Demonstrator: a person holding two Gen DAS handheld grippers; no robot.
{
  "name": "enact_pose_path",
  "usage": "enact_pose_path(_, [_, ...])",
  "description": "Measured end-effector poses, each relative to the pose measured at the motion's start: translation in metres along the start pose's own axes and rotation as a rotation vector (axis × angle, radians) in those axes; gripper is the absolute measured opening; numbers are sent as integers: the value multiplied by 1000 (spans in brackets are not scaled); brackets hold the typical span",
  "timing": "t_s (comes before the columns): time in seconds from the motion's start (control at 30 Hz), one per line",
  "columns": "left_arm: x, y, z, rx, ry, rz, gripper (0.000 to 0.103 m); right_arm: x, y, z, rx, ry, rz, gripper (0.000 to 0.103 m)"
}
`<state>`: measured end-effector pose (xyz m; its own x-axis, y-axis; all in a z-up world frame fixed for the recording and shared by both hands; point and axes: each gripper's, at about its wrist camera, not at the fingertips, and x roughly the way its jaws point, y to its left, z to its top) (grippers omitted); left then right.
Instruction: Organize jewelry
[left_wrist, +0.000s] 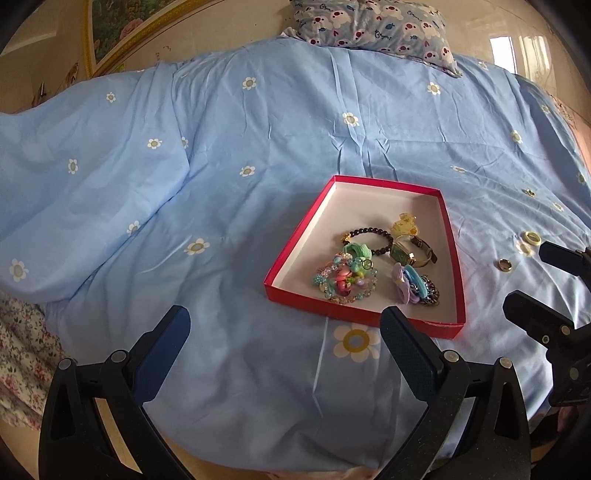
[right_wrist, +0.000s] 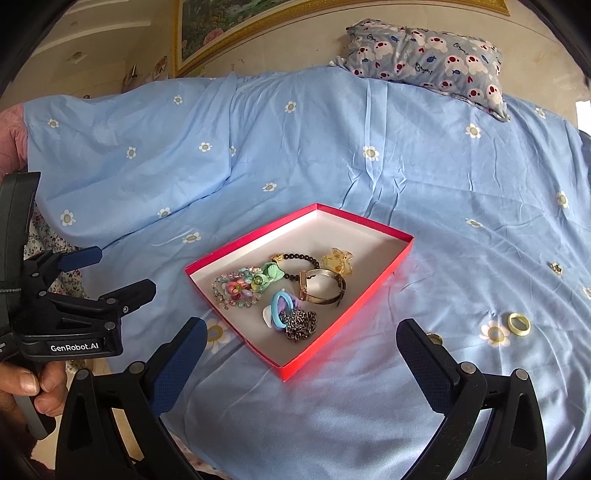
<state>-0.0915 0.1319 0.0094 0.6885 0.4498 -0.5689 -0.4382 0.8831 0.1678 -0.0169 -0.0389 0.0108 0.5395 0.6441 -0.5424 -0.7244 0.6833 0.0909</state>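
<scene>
A red tray with a white inside lies on the blue bedspread. It holds a dark bead bracelet, a watch, a yellow hair claw, a colourful bead bracelet, hair ties and a chain. A pale ring and a gold ring lie on the bedspread right of the tray. My left gripper is open and empty before the tray's near left. My right gripper is open and empty, its right finger half hiding the gold ring.
A patterned pillow lies at the far right of the bed, with a gold-framed picture on the wall behind. Another small gold piece sits on the bedspread further right. Floral fabric hangs at the near left. A hand holds the left gripper.
</scene>
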Motion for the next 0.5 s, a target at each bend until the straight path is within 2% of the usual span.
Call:
enact_pose_path(0.33, [2,-2,-1,3,3,28,103,-1,-1,-1,3,0,-8,103])
enact_pose_path(0.5, [-2,-2,-1,-2,-20,50,103,-6,0,0,1,-32,-18,103])
